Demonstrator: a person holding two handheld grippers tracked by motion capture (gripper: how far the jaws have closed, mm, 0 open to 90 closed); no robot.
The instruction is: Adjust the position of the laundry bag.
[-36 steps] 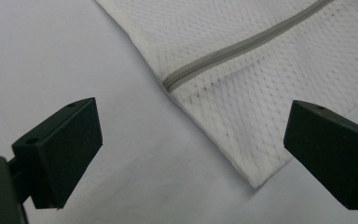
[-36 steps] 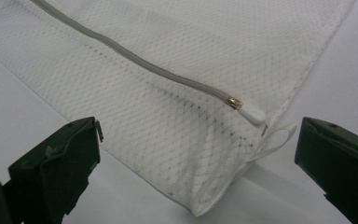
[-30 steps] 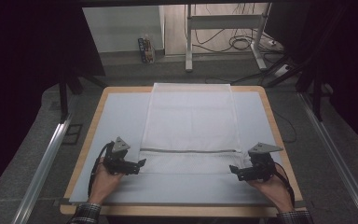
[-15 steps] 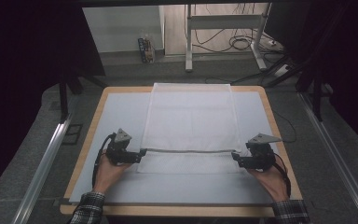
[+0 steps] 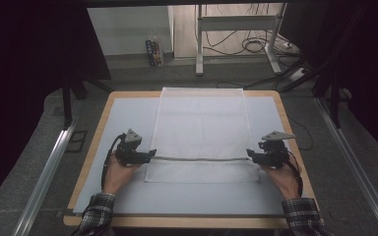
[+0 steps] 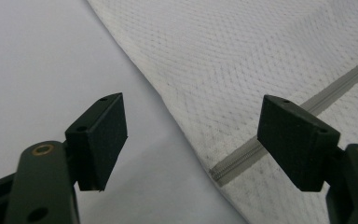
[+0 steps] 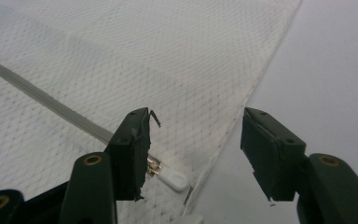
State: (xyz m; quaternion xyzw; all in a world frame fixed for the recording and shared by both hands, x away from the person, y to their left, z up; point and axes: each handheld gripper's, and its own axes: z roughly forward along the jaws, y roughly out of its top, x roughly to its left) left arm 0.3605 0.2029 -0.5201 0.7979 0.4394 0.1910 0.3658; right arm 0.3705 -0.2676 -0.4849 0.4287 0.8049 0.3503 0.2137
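Observation:
A white mesh bag [image 5: 202, 120] lies flat on the pale mat [image 5: 128, 118], with a grey zipper [image 5: 202, 158] running across its near part. My left gripper [image 5: 150, 153] sits at the zipper's left end. In the left gripper view its jaws [image 6: 191, 133] are open and have just been closing; the bag's edge and the zipper end [image 6: 223, 172] lie between them, untouched. My right gripper [image 5: 250, 153] sits at the zipper's right end. Its jaws [image 7: 196, 147] are open and have also been closing, astride the bag's edge, with the white zipper pull [image 7: 172, 178] by the left pad.
The mat covers a wooden-rimmed table [image 5: 187, 222]. Metal rails [image 5: 44, 177] run along both sides of the table. Beyond the far edge stand a white frame's legs [image 5: 199, 44], loose cables [image 5: 251, 46] and a small box [image 5: 153, 51] on the floor.
Both hands have slid away from the person, up to the two ends of the zipper. The bag itself lies as before.

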